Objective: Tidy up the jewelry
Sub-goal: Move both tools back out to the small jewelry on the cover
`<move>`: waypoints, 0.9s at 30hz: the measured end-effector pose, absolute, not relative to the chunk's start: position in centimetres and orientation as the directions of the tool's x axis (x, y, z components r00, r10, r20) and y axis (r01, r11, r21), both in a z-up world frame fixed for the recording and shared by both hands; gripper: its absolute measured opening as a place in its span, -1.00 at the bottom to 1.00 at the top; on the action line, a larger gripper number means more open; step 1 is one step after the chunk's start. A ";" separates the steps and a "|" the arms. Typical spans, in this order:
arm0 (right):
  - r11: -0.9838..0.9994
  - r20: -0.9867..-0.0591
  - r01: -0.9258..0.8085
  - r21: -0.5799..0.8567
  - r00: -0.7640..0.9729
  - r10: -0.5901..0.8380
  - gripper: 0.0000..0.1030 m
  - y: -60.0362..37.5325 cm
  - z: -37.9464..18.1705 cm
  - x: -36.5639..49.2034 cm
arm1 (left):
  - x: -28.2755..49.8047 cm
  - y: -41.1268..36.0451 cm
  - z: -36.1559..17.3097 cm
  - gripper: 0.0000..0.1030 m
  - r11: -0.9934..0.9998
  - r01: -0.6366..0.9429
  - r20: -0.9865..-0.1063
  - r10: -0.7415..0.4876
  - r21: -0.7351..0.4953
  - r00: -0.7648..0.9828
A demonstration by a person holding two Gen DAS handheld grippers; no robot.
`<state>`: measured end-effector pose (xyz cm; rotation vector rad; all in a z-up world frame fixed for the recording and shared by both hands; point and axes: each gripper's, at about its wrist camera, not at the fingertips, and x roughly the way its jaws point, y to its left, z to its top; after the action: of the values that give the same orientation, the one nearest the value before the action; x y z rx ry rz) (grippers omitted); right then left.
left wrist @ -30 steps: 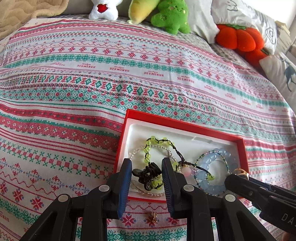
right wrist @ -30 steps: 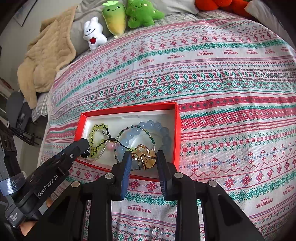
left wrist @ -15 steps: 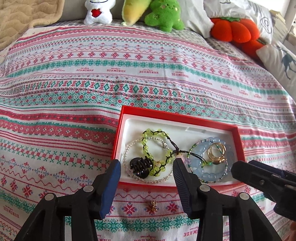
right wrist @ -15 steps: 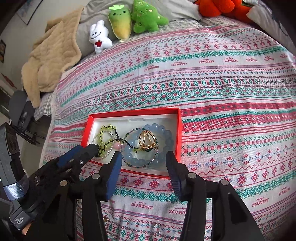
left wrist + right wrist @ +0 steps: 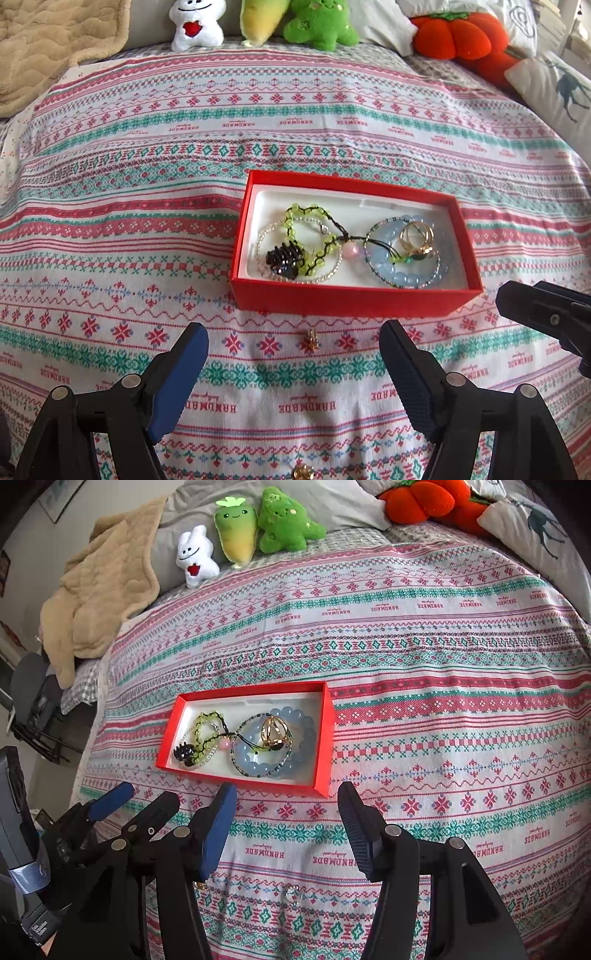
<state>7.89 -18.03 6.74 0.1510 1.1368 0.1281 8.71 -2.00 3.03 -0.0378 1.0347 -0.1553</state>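
Observation:
A red box (image 5: 347, 299) (image 5: 325, 746) lies on the patterned bedspread. In it lie a black hair claw (image 5: 282, 258) (image 5: 183, 754), a green bead bracelet (image 5: 308, 240) (image 5: 205, 734), a blue bead bracelet (image 5: 402, 275) (image 5: 280, 742) and gold rings (image 5: 417, 238) (image 5: 275, 731). My left gripper (image 5: 291, 363) hangs in front of the box, jaws opening, nothing between them. My right gripper (image 5: 286, 823) is also back from the box, jaws opening and empty. A small gold piece (image 5: 312, 338) lies on the cloth near the box. Another gold piece (image 5: 302, 472) and a silver ring (image 5: 293, 893) lie nearer me.
Plush toys line the head of the bed: a white one (image 5: 195, 559), a green and yellow one (image 5: 236, 531), a green one (image 5: 286, 522) and an orange pumpkin (image 5: 454, 35). A beige blanket (image 5: 99, 594) lies at the far left. Pillows (image 5: 557, 92) sit at the right.
Both grippers let go and opened: the left dropped the black hair claw, the right the gold rings, both into the box. Both then pulled back and up from the box.

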 end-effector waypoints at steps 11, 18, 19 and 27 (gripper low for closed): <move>0.992 -0.919 -0.040 0.123 0.372 0.129 0.38 -18.4 6.7 5.2 | 6.0 -1.4 1.9 0.61 0.989 0.125 -0.910 -0.128 -0.085 0.394; 0.994 -0.945 -0.036 0.107 0.308 0.113 0.41 -19.0 5.0 4.2 | 4.8 -1.0 0.5 0.61 0.980 0.168 -0.933 -0.159 -0.109 0.323; 0.995 -0.948 -0.042 0.094 0.300 0.102 0.41 -18.9 4.7 4.0 | 4.6 -0.9 0.2 0.61 0.977 0.177 -0.935 -0.169 -0.118 0.310; 0.991 -0.972 -0.132 -0.013 0.236 0.019 0.41 -18.0 2.3 2.7 | 3.6 -1.1 -1.5 0.60 0.956 0.254 -0.946 -0.211 -0.147 0.245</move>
<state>2.72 -18.02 2.26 -0.0991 1.3294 0.1040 3.64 -1.11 -1.45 0.0391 1.2844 -0.3173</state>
